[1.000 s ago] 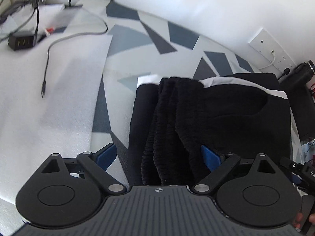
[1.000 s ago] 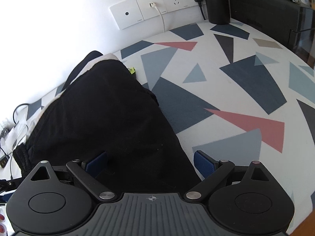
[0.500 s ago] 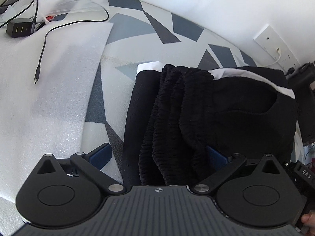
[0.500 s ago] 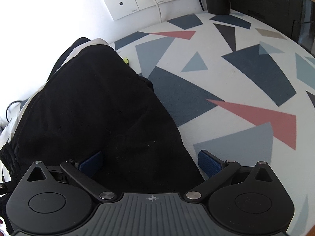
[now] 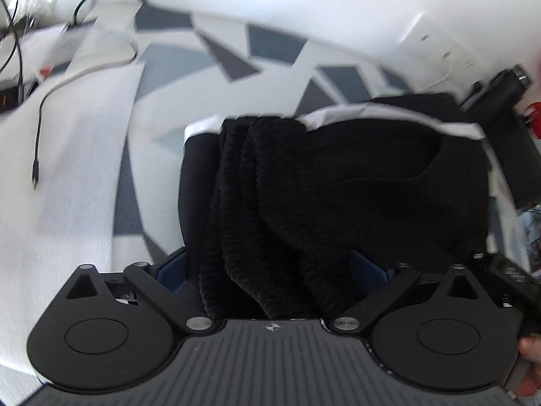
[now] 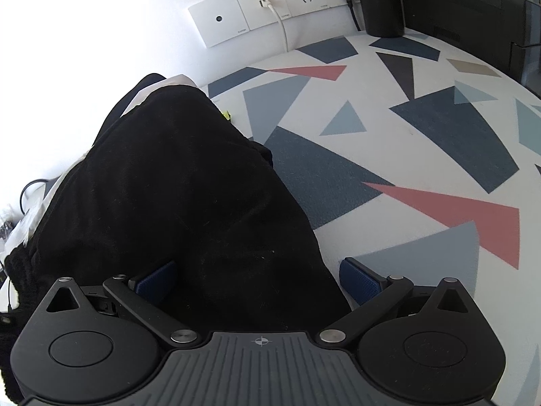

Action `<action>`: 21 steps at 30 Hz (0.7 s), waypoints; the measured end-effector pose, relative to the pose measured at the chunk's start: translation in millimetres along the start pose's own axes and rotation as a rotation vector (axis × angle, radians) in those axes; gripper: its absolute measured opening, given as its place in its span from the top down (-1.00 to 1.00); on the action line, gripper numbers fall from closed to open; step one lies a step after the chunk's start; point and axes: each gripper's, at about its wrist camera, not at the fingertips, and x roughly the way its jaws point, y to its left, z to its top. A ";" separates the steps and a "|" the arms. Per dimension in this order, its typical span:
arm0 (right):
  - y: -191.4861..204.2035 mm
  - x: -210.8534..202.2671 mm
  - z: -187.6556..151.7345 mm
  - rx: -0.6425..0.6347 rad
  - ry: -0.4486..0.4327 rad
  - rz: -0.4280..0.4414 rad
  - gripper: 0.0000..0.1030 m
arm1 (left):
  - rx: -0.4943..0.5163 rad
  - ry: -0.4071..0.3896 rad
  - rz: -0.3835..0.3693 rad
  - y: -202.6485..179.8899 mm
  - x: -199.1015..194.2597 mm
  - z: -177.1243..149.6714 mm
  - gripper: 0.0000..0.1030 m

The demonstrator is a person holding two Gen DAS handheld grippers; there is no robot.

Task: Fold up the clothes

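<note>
Black folded trousers with a ribbed waistband and a white side stripe lie on the patterned tablecloth. My left gripper is open wide just above the waistband end, and the stacked waistband folds lie between its blue pads. In the right wrist view the same trousers fill the left half. My right gripper stands open over their near right edge, its left pad over the cloth and its right pad over the bare tablecloth.
A white foam sheet with a loose black cable lies left of the trousers. Wall sockets with plugged leads and a black box line the back. A fingertip shows at the lower right edge.
The left wrist view has shifted and blurred, and the waistband now reaches further in between the left pads. The right gripper has sunk closer to the trousers and its jaws have spread a little.
</note>
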 end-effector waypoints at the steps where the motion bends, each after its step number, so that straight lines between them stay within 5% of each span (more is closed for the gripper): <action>1: -0.2 0.0 0.0 -0.002 0.001 0.001 -0.99 | -0.012 0.002 0.009 1.6 3.6 -1.3 -0.99; 12: 4.7 4.4 9.2 -0.024 0.065 -0.025 -0.99 | 0.041 -0.042 0.109 -17.1 0.7 -14.4 -1.00; 21: 5.5 5.4 8.1 -0.040 0.068 -0.030 -0.99 | 0.040 -0.049 0.116 -17.7 0.8 -18.8 -1.00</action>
